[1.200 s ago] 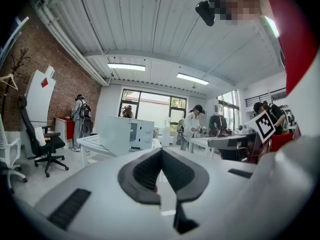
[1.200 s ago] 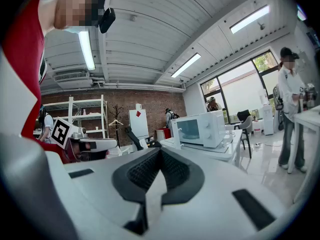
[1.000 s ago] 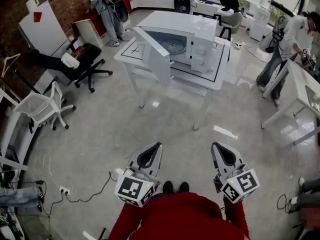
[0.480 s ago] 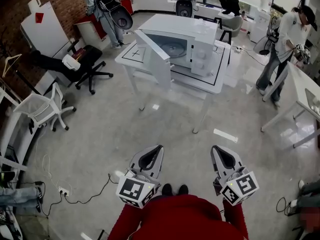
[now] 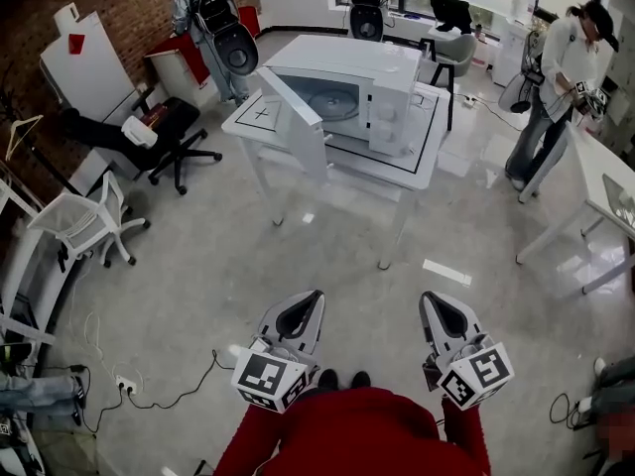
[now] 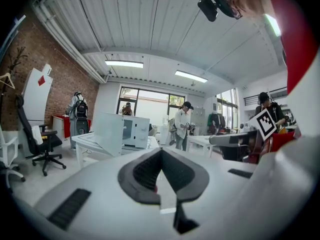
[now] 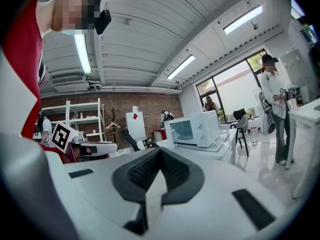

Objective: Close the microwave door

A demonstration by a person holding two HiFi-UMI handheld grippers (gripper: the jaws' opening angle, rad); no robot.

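From my head view the microwave (image 5: 369, 89) sits at twelve o'clock, its door (image 5: 298, 127) swung open on its nine-o'clock side. My left gripper (image 5: 310, 297) at seven and right gripper (image 5: 433, 300) at five hang where they were a second ago, so closing hasn't started. In the left gripper view my jaws are pressed together, empty, with the door (image 6: 109, 133) at nine; the right gripper view shows the same, microwave (image 7: 200, 128) at three.

The microwave (image 5: 367, 92) and its door (image 5: 298, 122) are white, on a white surface (image 5: 417, 157) outlined with a black line. The pale grey left gripper (image 5: 314, 296) and right gripper (image 5: 427, 297) have black pads and black-and-white square markers. The person's top (image 5: 357, 429) is red, and the floor (image 5: 327, 246) is light grey.
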